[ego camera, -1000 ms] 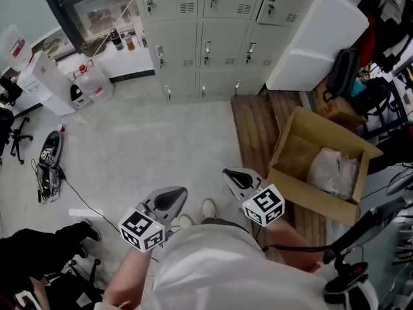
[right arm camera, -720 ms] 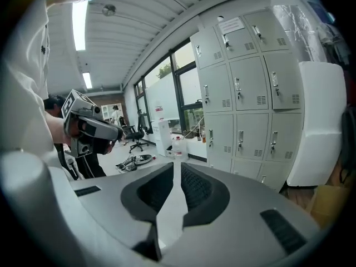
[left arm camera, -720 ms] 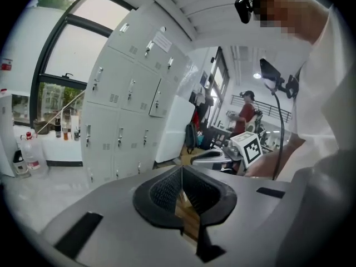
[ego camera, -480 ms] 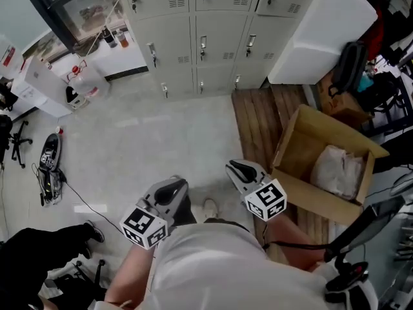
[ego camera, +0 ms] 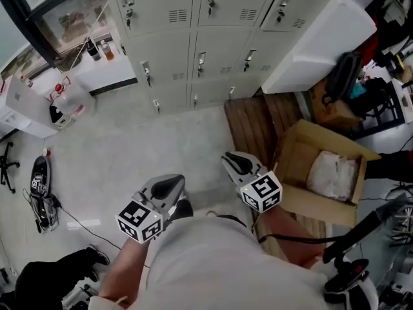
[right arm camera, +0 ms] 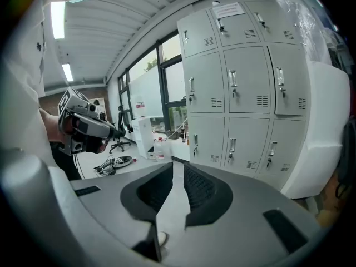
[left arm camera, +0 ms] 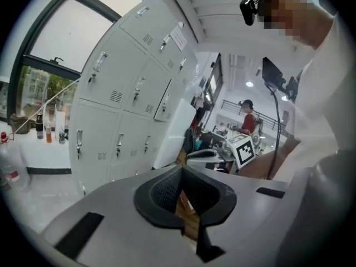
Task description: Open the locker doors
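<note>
A bank of pale grey lockers (ego camera: 213, 50) fills the top of the head view, every door closed, each with a small metal handle. Both grippers are held low over the floor, well short of the lockers. My left gripper (ego camera: 169, 187) is shut with nothing in it; in the left gripper view its tips (left arm camera: 182, 168) meet, with the lockers (left arm camera: 122, 93) to the left. My right gripper (ego camera: 233, 163) is shut and empty as well. Seen in the right gripper view, it (right arm camera: 178, 163) points at the lockers (right arm camera: 245, 88) straight ahead.
An open cardboard box (ego camera: 322, 170) holding a plastic bag sits at the right on wooden boards (ego camera: 255, 124). A white cabinet (ego camera: 322, 37) leans by the lockers' right end. At the left are a low white bench with bottles (ego camera: 97, 63), a jug (ego camera: 64, 99) and a seated person (ego camera: 58, 273).
The lockers have come closer and sit larger in the head view. Both grippers have been carried forward toward them, still shut and empty.
</note>
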